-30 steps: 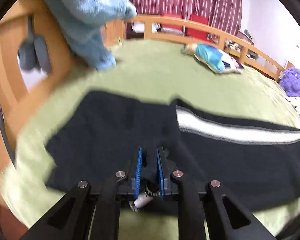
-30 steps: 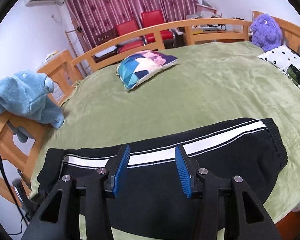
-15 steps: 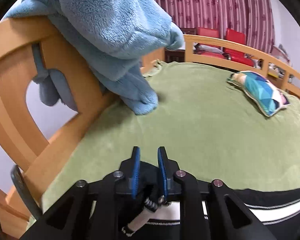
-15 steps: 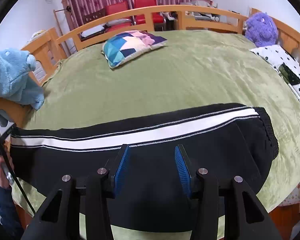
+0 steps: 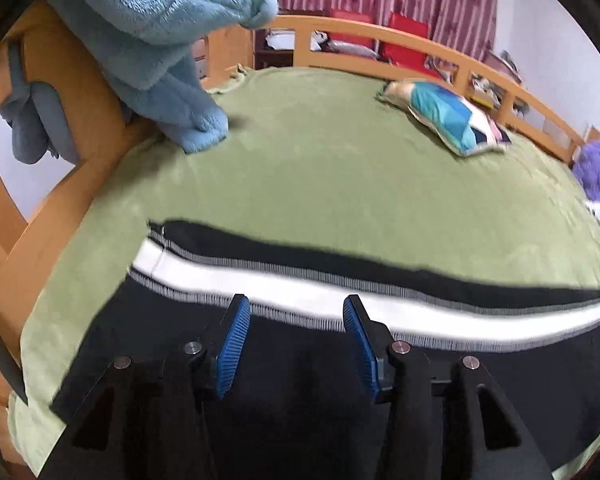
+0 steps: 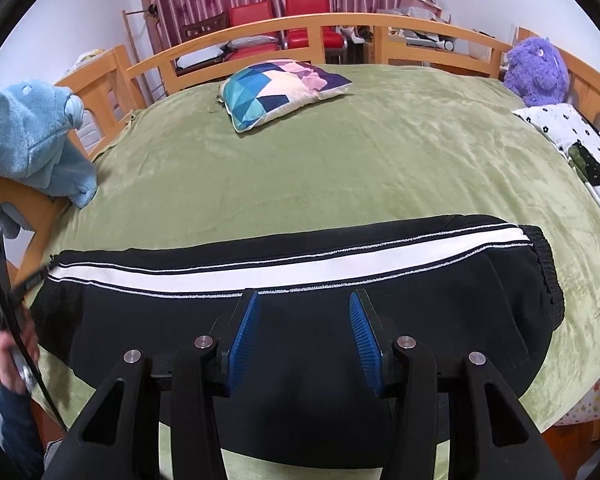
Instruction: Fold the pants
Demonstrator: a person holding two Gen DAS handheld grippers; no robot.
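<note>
Green bed (image 6: 340, 168) with pants (image 6: 300, 320) now flat, left tongs (image 5: 296, 312) opening, cord released, right tongs (image 6: 304, 308) spread as before

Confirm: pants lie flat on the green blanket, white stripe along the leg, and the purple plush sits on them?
Not quite. The purple plush sits at the bed's far corner, apart from the pants; the right wrist view shows it. The rest holds.

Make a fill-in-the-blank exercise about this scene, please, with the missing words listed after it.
1. The black pants lie flat on a ____ blanket.
2. A long ____ stripe runs along the pants.
3. The patchwork cushion lies ____ from the pants.
4. The plush toy by the far rail is ____.

Missing words: green; white; apart; purple
</note>
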